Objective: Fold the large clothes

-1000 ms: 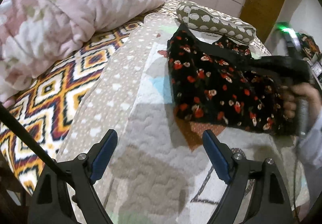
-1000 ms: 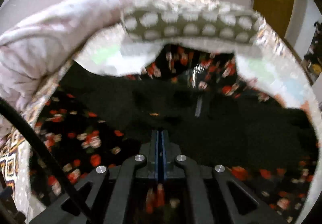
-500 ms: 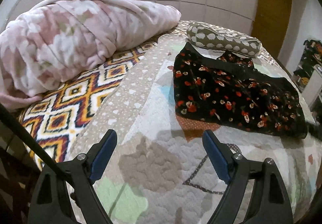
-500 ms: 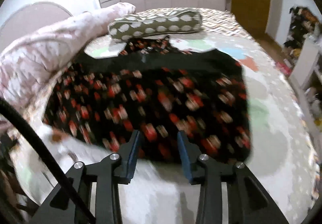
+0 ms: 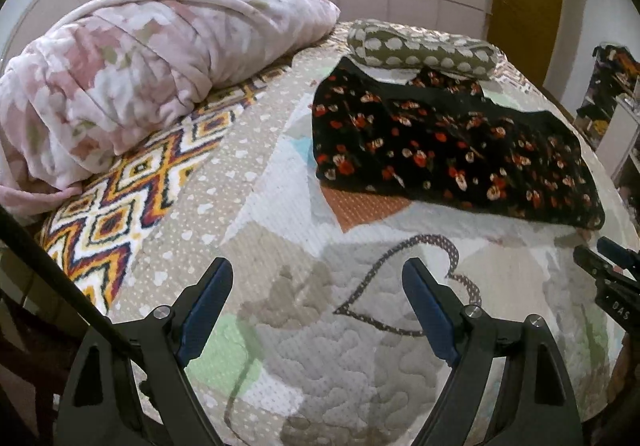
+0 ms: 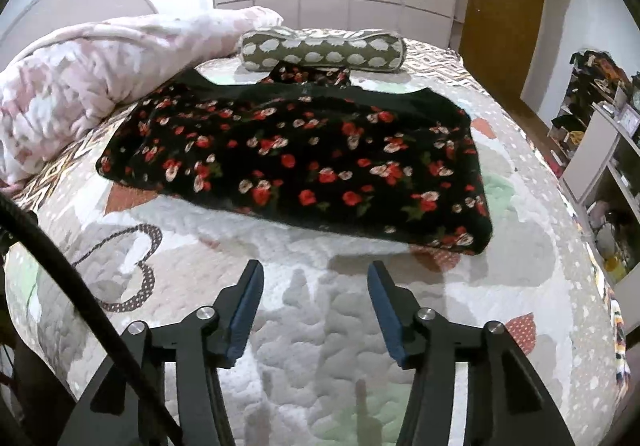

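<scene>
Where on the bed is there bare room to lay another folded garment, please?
The widest free patch is the quilt in front of the folded floral dress, around the heart outline. A narrower strip lies between the dress and the pink blanket. The far end is crowded: the spotted pillow overlaps the dress's far edge there.

black tongs, blue pads, silver screws.

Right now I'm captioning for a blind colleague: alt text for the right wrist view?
A folded black floral garment lies on a quilted bedspread; the right gripper, jaws opening and empty, hovers short of it.
</scene>
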A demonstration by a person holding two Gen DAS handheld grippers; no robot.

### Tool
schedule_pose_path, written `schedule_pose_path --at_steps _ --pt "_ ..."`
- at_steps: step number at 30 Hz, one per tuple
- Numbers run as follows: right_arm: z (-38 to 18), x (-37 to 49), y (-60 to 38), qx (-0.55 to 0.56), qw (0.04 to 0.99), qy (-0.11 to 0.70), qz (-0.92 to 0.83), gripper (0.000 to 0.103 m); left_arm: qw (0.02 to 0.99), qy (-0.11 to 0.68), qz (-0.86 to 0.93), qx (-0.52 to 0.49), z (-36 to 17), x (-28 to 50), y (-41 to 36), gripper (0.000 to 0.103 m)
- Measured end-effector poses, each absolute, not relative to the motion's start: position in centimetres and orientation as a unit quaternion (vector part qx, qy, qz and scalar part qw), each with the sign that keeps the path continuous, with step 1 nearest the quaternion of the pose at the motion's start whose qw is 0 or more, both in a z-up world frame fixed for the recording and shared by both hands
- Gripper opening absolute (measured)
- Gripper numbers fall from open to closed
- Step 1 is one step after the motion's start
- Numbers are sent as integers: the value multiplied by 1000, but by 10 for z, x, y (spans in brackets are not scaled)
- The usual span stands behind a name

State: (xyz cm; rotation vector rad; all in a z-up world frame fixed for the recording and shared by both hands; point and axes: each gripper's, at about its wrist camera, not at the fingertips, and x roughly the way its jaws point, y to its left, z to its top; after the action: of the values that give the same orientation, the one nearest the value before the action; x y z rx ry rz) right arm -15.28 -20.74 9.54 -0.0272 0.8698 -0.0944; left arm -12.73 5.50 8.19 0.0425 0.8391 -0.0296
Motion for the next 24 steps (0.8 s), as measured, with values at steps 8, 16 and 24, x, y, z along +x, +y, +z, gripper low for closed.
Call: schedule_pose_path --at_steps 8,16,24 --pt "66 -147 -211 2 891 450 -65 59 895 446 -20 19 50 -116 55 86" --pt "43 -140 -224 19 885 457 -88 66 878 477 -25 24 16 -103 51 86" --pt "33 -139 -229 33 895 434 -99 82 878 477 -21 33 0 -93 46 93"
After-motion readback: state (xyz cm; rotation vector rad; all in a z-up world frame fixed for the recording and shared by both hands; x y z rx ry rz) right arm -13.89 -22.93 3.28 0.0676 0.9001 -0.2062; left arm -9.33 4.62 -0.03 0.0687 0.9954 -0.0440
